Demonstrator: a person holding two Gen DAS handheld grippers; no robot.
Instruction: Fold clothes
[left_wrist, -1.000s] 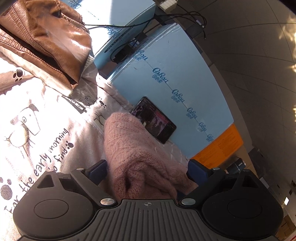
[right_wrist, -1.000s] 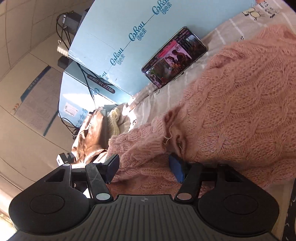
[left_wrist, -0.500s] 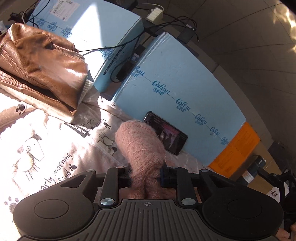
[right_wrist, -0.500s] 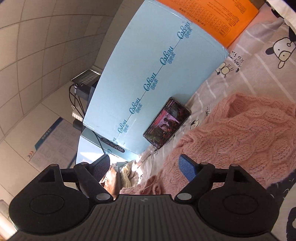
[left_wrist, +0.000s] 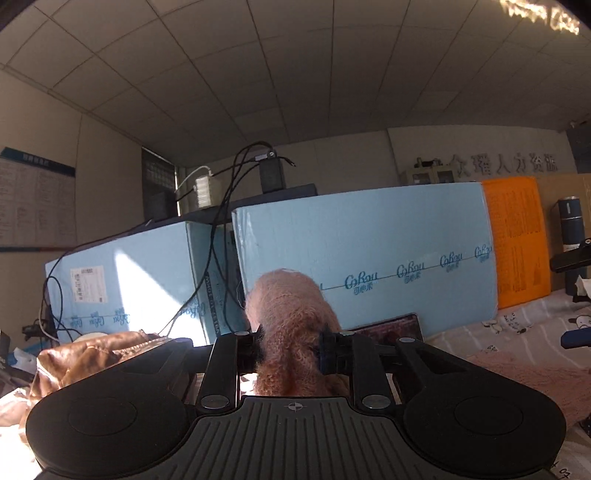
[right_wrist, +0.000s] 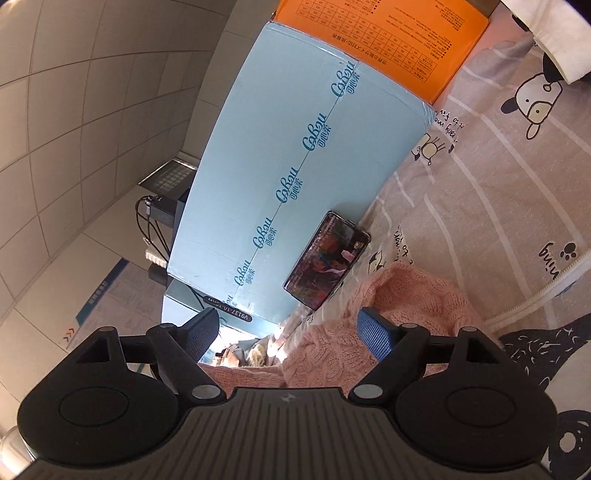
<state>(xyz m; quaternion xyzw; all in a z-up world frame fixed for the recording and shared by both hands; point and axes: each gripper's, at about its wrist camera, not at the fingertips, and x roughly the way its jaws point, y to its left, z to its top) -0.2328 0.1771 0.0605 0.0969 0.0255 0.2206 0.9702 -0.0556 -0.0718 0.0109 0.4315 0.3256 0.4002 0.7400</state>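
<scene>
Clearly the left gripper (left_wrist: 290, 350) is clenched on a bunched roll of the pink knit sweater (left_wrist: 291, 317), which rises from between the jaws at the centre of the left wrist frame, lifted against the blue boxes (left_wrist: 369, 258). The right gripper (right_wrist: 284, 332) stands released, jaws wide, with nothing between them; more of the same sweater lies crumpled just beyond its fingers, low centre of the right wrist frame, on the cartoon-print sheet (right_wrist: 498, 192). A phone (right_wrist: 327, 260) leans on the blue box above it. A brown leather jacket (left_wrist: 92, 354) sits heaped at lower left of the left frame. I judge the folding to be midway: the sweater is gathered, not laid flat or squared, so a neat fold is left to make.
</scene>
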